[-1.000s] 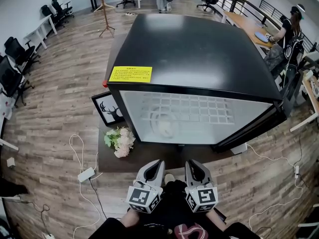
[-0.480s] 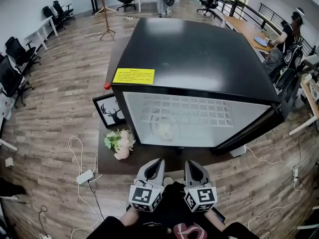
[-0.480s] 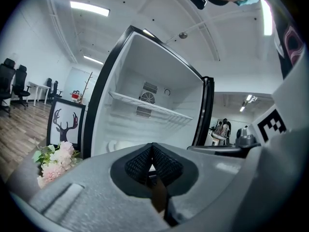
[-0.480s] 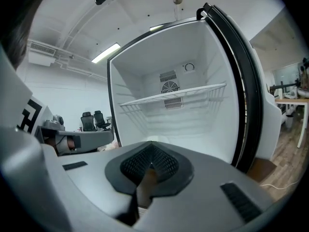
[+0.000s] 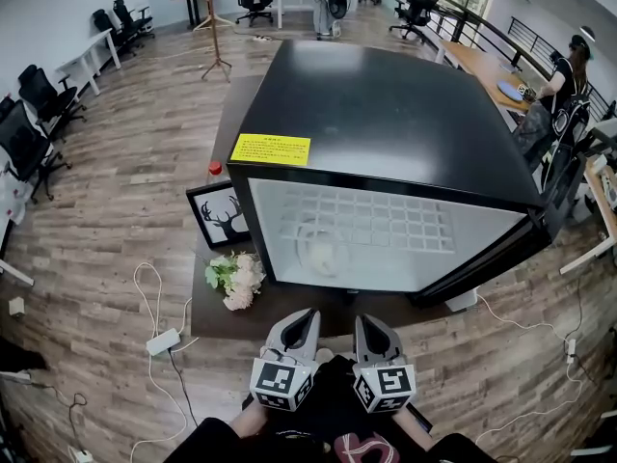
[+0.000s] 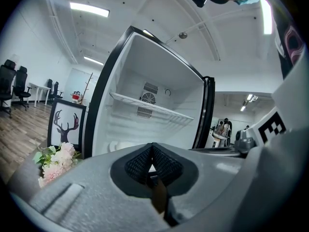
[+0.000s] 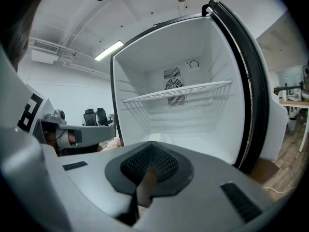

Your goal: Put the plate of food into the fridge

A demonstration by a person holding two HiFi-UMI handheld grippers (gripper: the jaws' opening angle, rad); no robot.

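Observation:
A small fridge with a black top stands open, its door swung out to the right. Its white inside has one wire shelf. Under that shelf lies a round pale shape like a plate; whether it bears food is hidden. My left gripper and right gripper hang side by side in front of the opening, apart from the fridge. Both are shut with nothing between the pads, as the left gripper and right gripper show in their own views.
A framed deer picture leans at the fridge's left, with a bunch of flowers in front of it. A power strip with cables lies on the wood floor at the left. A person sits at a desk far right.
The head view has shifted slightly. Both grippers keep their place in front of the fridge, and the fridge door has not moved.

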